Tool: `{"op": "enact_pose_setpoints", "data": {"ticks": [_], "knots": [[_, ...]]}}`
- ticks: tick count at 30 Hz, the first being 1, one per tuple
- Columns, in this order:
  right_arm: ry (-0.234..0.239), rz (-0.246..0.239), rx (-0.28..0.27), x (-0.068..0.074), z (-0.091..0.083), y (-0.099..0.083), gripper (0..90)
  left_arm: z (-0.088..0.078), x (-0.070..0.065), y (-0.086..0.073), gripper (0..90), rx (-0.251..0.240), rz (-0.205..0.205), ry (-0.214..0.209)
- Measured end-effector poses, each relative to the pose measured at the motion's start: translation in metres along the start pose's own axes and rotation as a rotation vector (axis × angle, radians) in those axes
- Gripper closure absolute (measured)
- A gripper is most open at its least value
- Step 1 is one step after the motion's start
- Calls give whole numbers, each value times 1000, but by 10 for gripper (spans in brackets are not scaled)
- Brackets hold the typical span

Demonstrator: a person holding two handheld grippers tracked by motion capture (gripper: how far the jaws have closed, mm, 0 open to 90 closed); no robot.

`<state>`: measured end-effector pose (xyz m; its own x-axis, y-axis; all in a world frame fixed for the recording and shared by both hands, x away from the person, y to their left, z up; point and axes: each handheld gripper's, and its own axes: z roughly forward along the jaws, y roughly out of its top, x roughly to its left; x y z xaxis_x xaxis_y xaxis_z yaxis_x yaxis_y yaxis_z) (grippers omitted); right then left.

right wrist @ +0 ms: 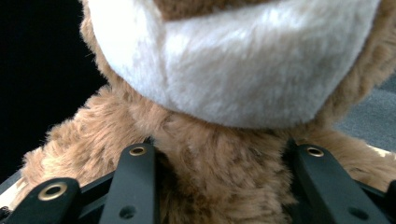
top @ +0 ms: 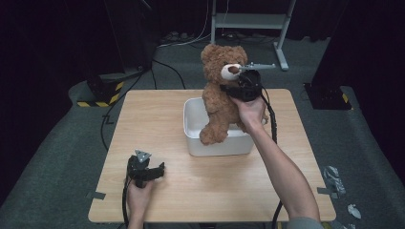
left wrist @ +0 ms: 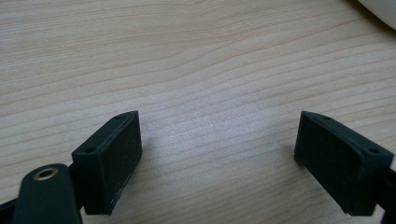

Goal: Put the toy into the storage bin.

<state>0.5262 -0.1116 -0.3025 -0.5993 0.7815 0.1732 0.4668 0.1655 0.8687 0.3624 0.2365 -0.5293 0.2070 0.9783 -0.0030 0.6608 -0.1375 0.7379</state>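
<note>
A brown teddy bear (top: 220, 90) with a white muzzle is held upright above a white tub (top: 196, 125), one leg hanging over the tub's front wall. My right gripper (top: 236, 88) is shut on the bear at its neck. In the right gripper view the two black jaws press into the brown fur (right wrist: 219, 172) just under the white muzzle (right wrist: 233, 70). My left gripper (top: 155, 170) rests low over the table near its front left, open. In the left gripper view its pads (left wrist: 114, 154) stand wide apart over bare wood with nothing between them.
The wooden table (top: 157, 114) carries the tub at its middle. A white rim (left wrist: 380, 9) shows at the top right corner of the left gripper view. Behind the table stand a metal frame (top: 253, 21), cables and a black-and-yellow base (top: 102, 93) on the grey floor.
</note>
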Motion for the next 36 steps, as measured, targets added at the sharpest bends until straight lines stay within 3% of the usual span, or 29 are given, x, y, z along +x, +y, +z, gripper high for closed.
{"op": "enact_pose_setpoints", "data": {"ticks": [16,36], "knots": [[-22,8,-15,-1,2,2,570,0,0,0,148,4,5,-1],[-48,23,43,-8,15,-12,545,0,0,0,149,3,3,-1]]}}
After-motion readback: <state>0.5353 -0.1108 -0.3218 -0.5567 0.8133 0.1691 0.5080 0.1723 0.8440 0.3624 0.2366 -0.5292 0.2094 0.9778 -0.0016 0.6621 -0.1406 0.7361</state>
